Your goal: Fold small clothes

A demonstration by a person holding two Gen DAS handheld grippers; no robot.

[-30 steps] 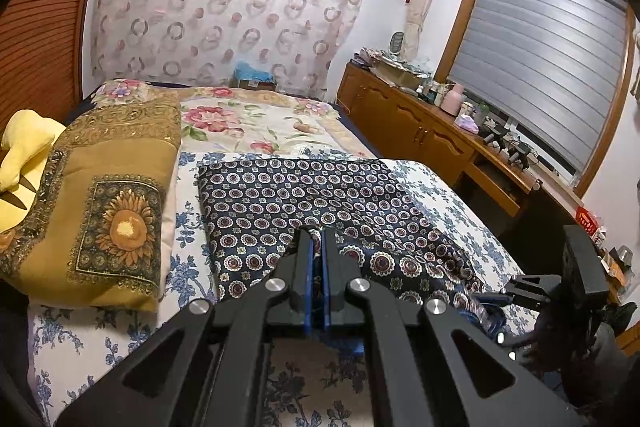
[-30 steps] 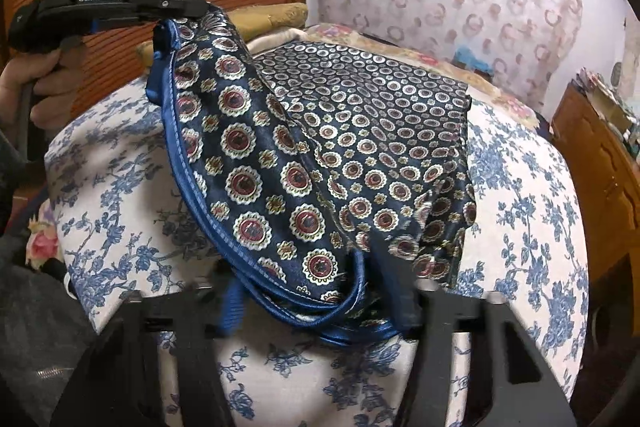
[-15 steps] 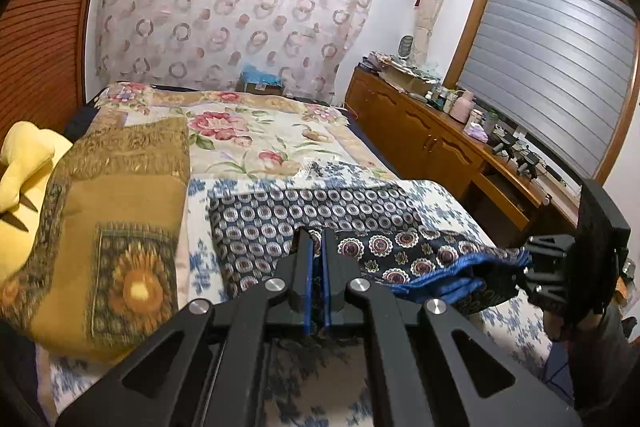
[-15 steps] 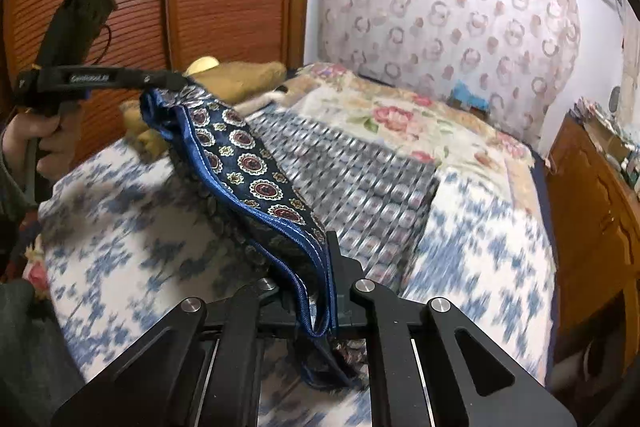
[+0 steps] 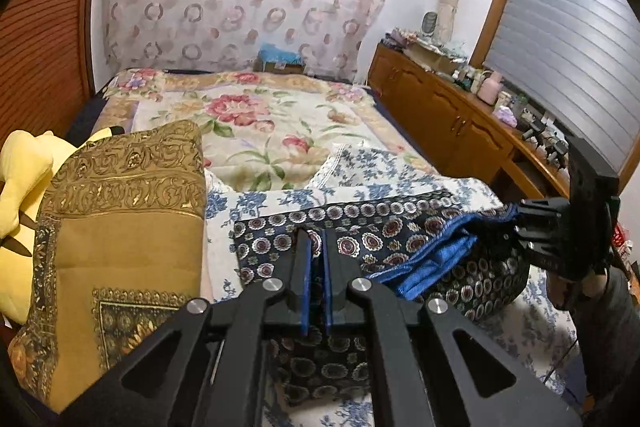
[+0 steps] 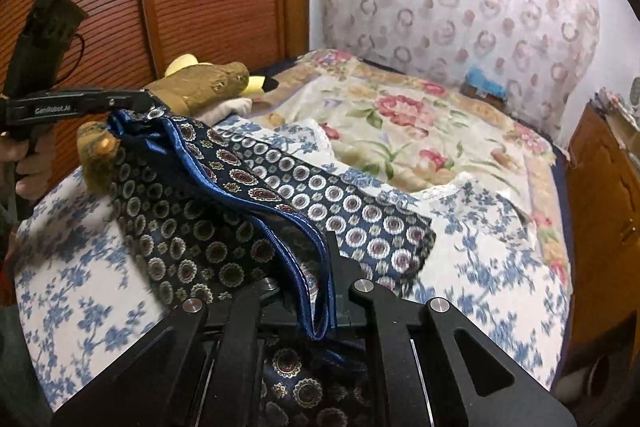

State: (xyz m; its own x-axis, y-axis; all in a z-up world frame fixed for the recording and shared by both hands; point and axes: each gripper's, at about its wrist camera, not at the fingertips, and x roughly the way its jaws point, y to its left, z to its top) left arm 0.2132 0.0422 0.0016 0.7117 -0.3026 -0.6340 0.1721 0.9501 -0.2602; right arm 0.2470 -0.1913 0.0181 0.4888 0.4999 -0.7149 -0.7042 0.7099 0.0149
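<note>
Where the left wrist camera looks down, the left gripper [image 5: 316, 247] is pinched tight on the edge of the dark blue patterned cloth [image 5: 384, 239], which lies partly on the blue flower sheet [image 5: 360, 167] beside a gold cushion [image 5: 120, 227]. In the right wrist view, the right gripper [image 6: 324, 267] is pressed tight on the cloth's shiny blue hem [image 6: 248, 203], and the cloth hangs lifted between both grippers over the bed
</note>
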